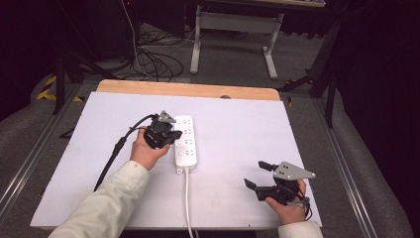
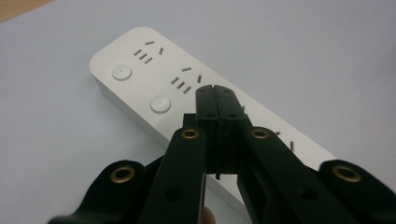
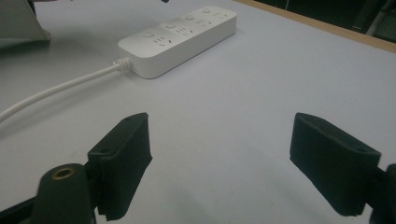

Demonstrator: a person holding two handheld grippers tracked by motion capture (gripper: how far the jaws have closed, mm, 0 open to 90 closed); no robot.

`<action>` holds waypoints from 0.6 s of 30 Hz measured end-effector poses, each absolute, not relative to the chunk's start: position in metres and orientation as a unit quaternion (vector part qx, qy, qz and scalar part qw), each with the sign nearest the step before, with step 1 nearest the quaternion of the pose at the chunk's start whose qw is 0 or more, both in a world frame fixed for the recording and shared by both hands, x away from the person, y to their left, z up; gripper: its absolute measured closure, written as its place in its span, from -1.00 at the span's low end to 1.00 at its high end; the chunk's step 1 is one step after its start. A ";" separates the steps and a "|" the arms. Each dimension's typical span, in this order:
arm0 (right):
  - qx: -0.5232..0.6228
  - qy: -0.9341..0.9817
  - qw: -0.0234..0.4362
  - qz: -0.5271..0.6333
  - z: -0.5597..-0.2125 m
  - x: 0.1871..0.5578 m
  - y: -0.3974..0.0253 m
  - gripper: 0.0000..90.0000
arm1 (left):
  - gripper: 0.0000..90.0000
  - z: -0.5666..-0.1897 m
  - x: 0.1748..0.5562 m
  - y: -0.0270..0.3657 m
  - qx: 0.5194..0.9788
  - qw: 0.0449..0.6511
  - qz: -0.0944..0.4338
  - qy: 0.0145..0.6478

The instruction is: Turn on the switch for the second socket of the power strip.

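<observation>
A white power strip [image 1: 185,144] with several sockets and round buttons lies mid-table, its white cable [image 1: 187,198] running off the near edge. My left gripper [image 1: 174,134] hovers at the strip's left side, jaws shut with nothing between them. In the left gripper view its closed tips [image 2: 215,93] sit just over the strip [image 2: 154,79], near a round button [image 2: 160,103]. My right gripper [image 1: 256,174] rests near the table's front right, open and empty. The right gripper view shows its jaws [image 3: 219,140] spread wide, the strip [image 3: 180,37] farther off.
A white sheet [image 1: 237,129] covers the tabletop, with a wooden edge [image 1: 188,89] at the back. Beyond the table stand a grey table frame [image 1: 233,34] and loose cables [image 1: 153,62] on the floor. A black cable [image 1: 116,148] trails from the left gripper.
</observation>
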State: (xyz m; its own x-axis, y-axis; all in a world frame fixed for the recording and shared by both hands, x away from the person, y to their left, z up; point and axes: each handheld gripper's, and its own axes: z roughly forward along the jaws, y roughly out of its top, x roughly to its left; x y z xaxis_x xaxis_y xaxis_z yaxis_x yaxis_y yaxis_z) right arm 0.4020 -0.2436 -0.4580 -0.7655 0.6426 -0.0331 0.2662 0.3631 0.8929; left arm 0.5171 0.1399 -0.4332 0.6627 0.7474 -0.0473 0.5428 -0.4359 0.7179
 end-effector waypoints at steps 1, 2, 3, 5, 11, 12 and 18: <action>0.283 0.803 0.193 0.488 -0.458 0.402 -0.244 -0.53 | 0.99 -0.435 0.518 0.139 0.838 0.359 0.142 0.384; 0.283 0.803 0.192 0.488 -0.458 0.402 -0.244 -0.53 | 0.99 -0.437 0.519 0.137 0.840 0.353 0.147 0.385; 0.283 0.804 0.192 0.487 -0.458 0.402 -0.243 -0.53 | 0.99 -0.439 0.520 0.136 0.843 0.346 0.147 0.385; 0.282 0.805 0.193 0.486 -0.458 0.402 -0.243 -0.53 | 0.99 -0.443 0.521 0.134 0.845 0.339 0.147 0.387; 0.281 0.805 0.194 0.485 -0.459 0.402 -0.243 -0.53 | 0.99 -0.448 0.524 0.133 0.849 0.326 0.139 0.391; 0.282 0.805 0.193 0.486 -0.458 0.402 -0.243 -0.53 | 0.99 -0.448 0.524 0.133 0.850 0.326 0.138 0.391; 0.281 0.805 0.193 0.486 -0.458 0.402 -0.243 -0.53 | 0.99 -0.449 0.525 0.132 0.851 0.323 0.132 0.392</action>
State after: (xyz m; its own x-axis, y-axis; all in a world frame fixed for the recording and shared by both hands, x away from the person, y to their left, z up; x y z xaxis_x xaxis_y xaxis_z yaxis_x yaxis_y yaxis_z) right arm 0.4022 -0.2432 -0.4583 -0.7672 0.6403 -0.0369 0.2654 0.3693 0.8906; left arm 0.5245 0.1322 -0.4493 0.6578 0.7526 -0.0288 0.5819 -0.4836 0.6539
